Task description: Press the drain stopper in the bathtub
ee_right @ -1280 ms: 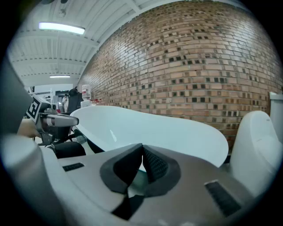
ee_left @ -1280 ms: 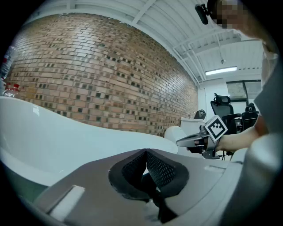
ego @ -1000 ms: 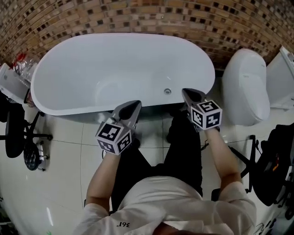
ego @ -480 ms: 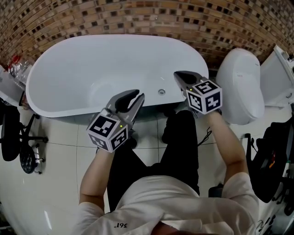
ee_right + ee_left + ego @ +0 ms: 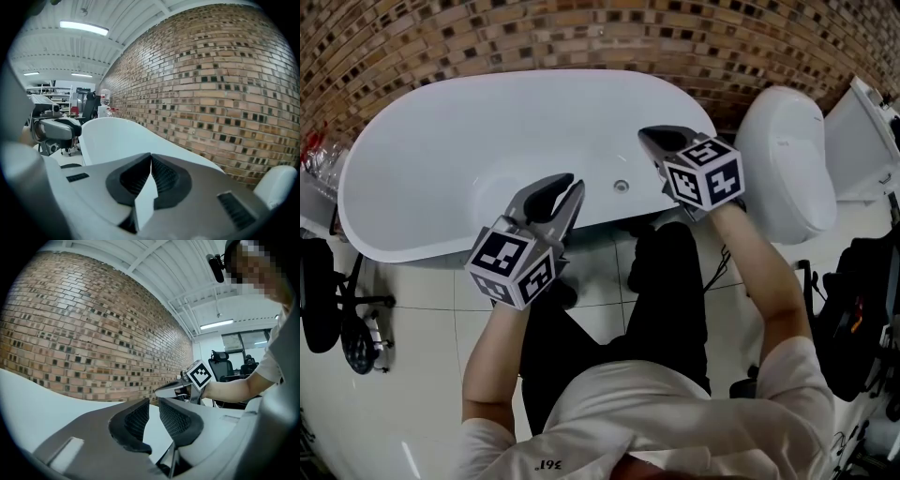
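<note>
2 handheld grippers hover over a white bathtub (image 5: 422, 141). The small round drain stopper (image 5: 622, 186) sits on the tub floor near the front wall, between them, and neither touches it. The left gripper (image 5: 572, 185), just left of it, has its jaws slightly apart and empty. The right gripper (image 5: 651, 138), up and right of it, has its jaws closed on nothing.
</note>
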Demonstrator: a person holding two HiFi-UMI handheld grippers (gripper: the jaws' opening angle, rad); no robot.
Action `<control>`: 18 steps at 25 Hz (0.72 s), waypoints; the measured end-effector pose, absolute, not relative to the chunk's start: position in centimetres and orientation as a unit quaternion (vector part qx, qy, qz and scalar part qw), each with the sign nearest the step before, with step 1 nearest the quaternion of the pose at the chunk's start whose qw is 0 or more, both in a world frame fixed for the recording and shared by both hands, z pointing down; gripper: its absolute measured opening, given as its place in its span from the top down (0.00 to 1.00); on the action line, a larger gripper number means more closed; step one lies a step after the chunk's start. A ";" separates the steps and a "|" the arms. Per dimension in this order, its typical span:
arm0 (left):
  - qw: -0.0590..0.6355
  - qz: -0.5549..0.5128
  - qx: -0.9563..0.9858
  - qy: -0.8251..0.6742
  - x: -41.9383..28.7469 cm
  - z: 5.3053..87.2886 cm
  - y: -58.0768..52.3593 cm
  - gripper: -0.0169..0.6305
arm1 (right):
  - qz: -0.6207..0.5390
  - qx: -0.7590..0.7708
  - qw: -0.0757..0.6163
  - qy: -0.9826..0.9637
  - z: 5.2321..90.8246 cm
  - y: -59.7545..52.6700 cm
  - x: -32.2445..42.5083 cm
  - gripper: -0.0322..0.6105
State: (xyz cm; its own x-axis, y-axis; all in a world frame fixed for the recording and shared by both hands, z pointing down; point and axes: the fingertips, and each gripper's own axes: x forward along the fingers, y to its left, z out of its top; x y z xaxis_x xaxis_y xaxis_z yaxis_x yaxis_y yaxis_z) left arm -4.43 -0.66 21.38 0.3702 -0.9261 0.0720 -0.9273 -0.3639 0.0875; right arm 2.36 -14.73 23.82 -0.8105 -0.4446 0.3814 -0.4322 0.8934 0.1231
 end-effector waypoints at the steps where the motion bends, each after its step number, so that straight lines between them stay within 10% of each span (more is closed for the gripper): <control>1: 0.057 0.004 0.826 -0.561 -4.5 21.3 -1.0 0.87 | -0.015 0.231 0.205 -0.951 23.9 -15.1 2.2 0.93; 18: 0.095 0.003 0.817 -0.569 -8.3 23.5 -5.6 0.90 | 0.007 0.238 0.237 -0.942 26.8 -21.4 -0.7 0.93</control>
